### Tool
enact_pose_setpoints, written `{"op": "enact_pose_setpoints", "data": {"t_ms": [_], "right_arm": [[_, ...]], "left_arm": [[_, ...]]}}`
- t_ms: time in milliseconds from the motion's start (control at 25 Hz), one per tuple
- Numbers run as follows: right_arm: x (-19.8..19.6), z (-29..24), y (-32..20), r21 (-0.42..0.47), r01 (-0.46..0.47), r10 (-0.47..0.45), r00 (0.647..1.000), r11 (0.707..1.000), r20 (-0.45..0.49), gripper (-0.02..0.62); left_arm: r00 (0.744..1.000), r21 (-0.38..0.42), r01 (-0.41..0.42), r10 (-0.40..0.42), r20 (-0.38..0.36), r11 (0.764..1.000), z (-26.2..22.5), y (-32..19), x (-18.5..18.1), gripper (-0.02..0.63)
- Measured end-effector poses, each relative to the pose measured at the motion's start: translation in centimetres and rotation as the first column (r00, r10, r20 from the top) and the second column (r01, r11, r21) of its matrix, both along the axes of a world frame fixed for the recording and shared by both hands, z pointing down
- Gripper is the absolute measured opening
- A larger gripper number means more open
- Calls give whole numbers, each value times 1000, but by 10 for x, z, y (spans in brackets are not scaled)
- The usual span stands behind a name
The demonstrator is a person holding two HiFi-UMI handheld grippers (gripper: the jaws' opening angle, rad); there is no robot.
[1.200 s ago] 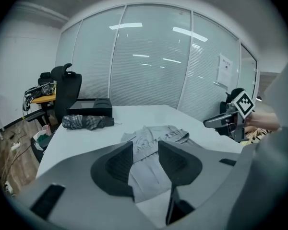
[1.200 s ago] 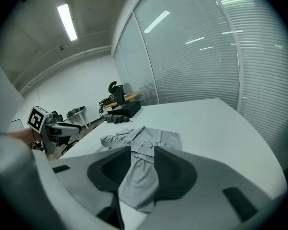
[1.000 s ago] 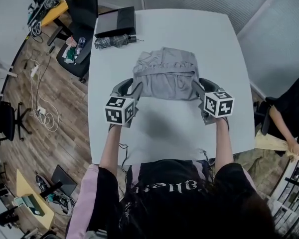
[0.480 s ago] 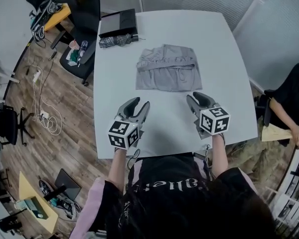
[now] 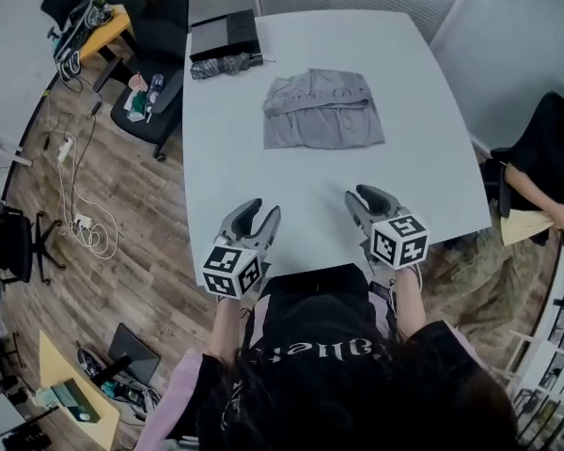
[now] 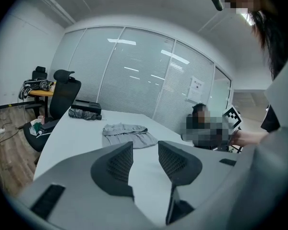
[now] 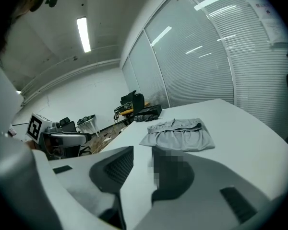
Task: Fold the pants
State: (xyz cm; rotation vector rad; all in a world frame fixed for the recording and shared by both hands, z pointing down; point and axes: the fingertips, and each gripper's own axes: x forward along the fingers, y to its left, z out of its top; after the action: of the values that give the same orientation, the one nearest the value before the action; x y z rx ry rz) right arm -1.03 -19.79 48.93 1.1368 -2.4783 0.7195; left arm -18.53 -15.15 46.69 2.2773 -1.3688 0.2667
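The grey pants point(image 5: 324, 111) lie folded in a compact rectangle on the far half of the white table point(image 5: 310, 195); they also show as pants point(image 6: 128, 134) and pants point(image 7: 180, 135) well ahead of both sets of jaws. My left gripper point(image 5: 260, 212) hovers open near the table's front edge, with only bare table between its jaws in the left gripper view point(image 6: 145, 150). My right gripper point(image 5: 365, 198) is level with it on the right, open. Its jaws have just been closing, and nothing lies between them in the right gripper view point(image 7: 143, 155).
A black box point(image 5: 224, 34) and a dark folded umbrella point(image 5: 224, 64) sit at the table's far left corner. An office chair point(image 5: 155, 26) stands left of the table over a wooden floor with cables. A seated person point(image 5: 545, 167) is at the right.
Both grippers have drawn back from the near edge of the pants toward me, to the table's front edge. The pants stay folded where they were left.
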Motion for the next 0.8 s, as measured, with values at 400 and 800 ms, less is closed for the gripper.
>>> {"op": "enact_pose_setpoints", "data": {"t_ms": [400, 800], "right_arm": [[-28, -1, 49, 5, 28, -28, 999, 1000, -35, 118], [-56, -5, 62, 13, 118, -118, 992, 993, -44, 107]], "left_arm": [[998, -14, -42, 41, -49, 999, 16, 38, -11, 179], [999, -3, -5, 4, -39, 1000, 21, 56, -18, 102]]}}
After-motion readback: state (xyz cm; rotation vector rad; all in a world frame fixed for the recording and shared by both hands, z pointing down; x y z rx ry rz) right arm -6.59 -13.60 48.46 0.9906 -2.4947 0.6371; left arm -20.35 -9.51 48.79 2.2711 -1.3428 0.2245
